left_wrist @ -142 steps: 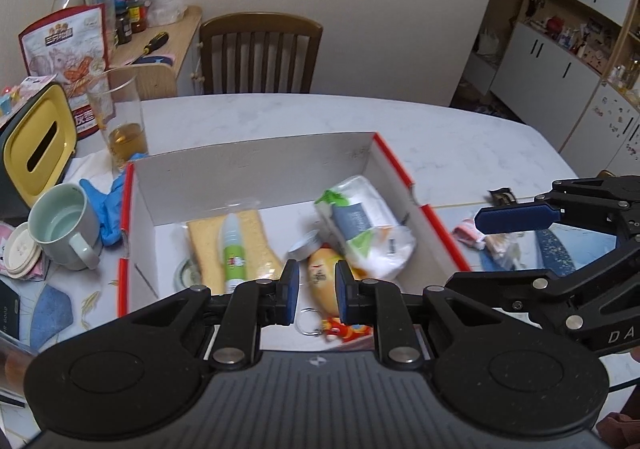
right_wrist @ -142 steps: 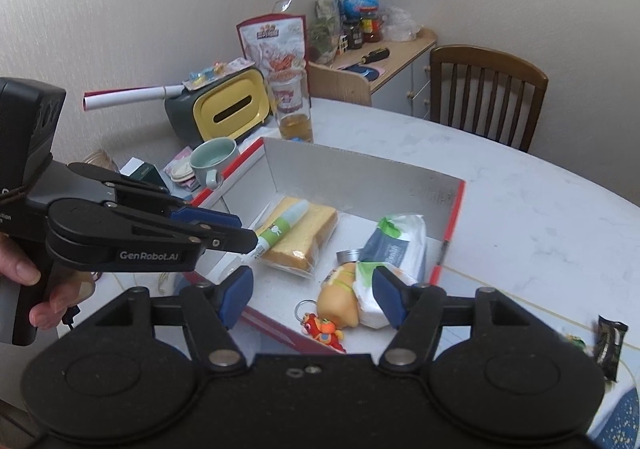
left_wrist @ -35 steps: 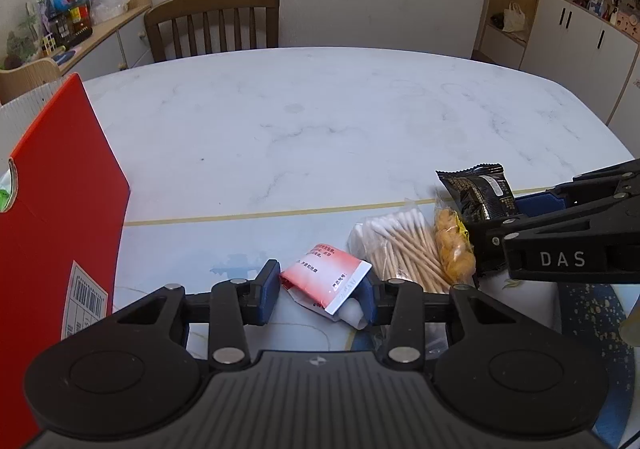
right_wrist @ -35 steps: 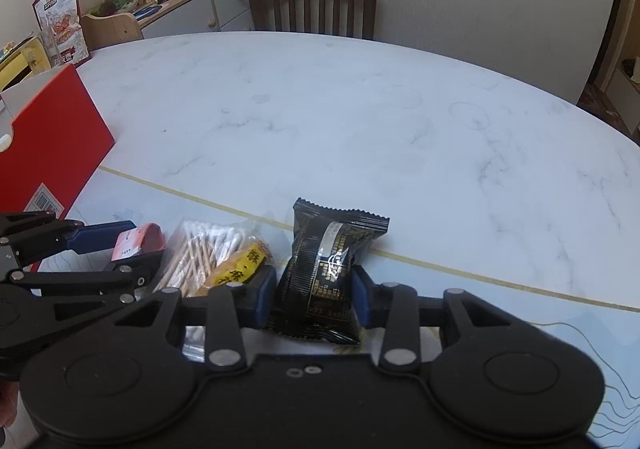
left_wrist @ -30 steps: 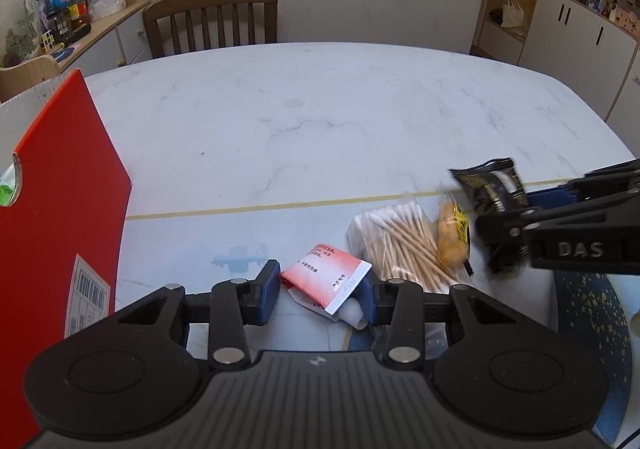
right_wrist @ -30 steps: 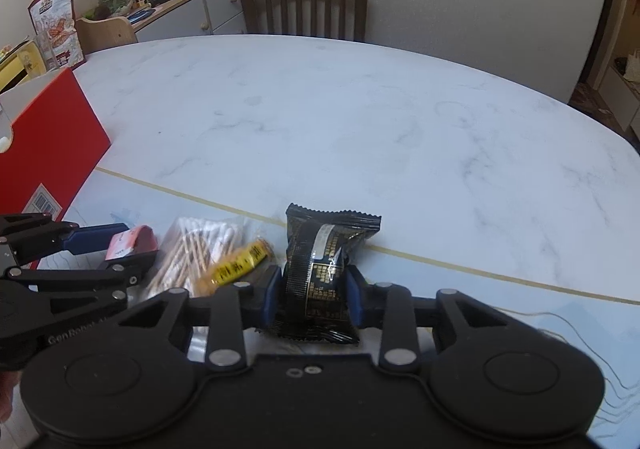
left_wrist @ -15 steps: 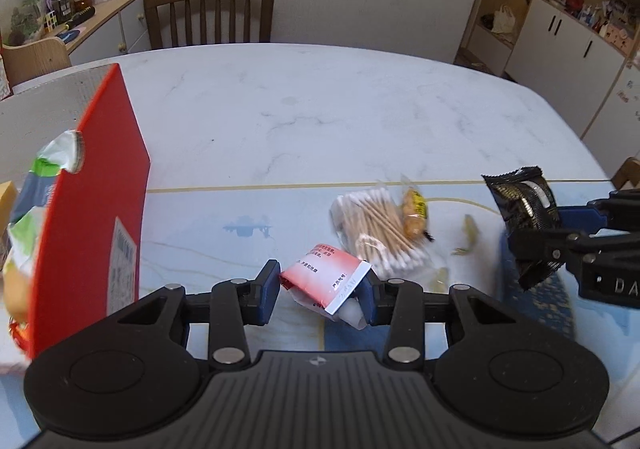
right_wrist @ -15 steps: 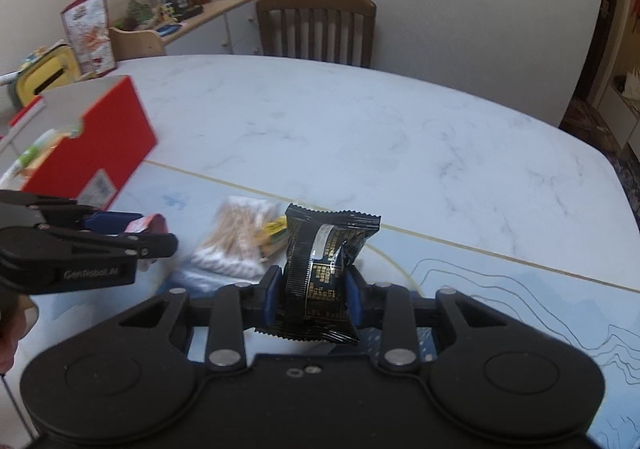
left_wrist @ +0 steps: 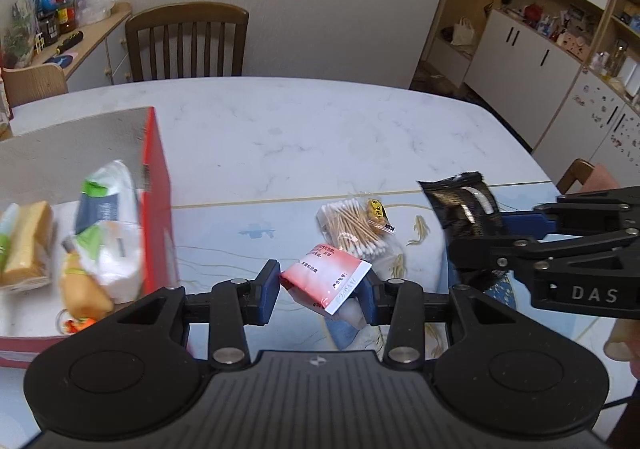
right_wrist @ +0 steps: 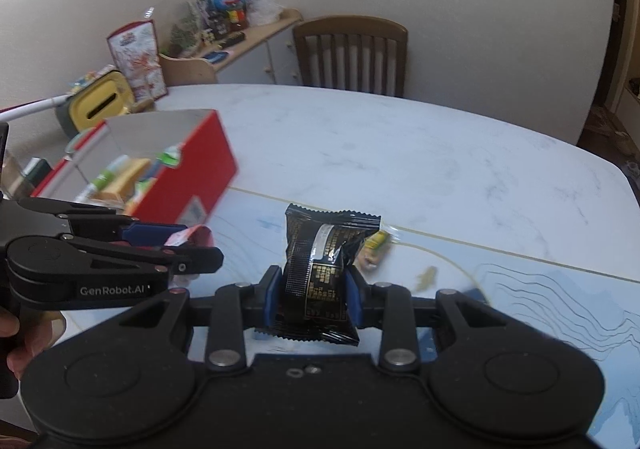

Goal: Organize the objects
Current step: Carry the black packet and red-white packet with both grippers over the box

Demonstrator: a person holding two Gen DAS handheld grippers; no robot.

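Marble table (left_wrist: pixel 320 137): red box (left_wrist: pixel 158 209), swab bag (left_wrist: pixel 352 225) (apart).

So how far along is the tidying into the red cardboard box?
Done: the red cardboard box already holds several items.

In hand: the left gripper is shut on a red-and-white packet, the right gripper on a black foil snack pack.

Left: the clear bag of cotton swabs on the table.

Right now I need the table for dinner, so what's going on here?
A person is tidying loose items with two handheld grippers. The left gripper is shut on a red-and-white packet; the right gripper is shut on a black snack pack. Both are held above the table. A bag of cotton swabs lies on the table, and the red box to the left already holds several items.
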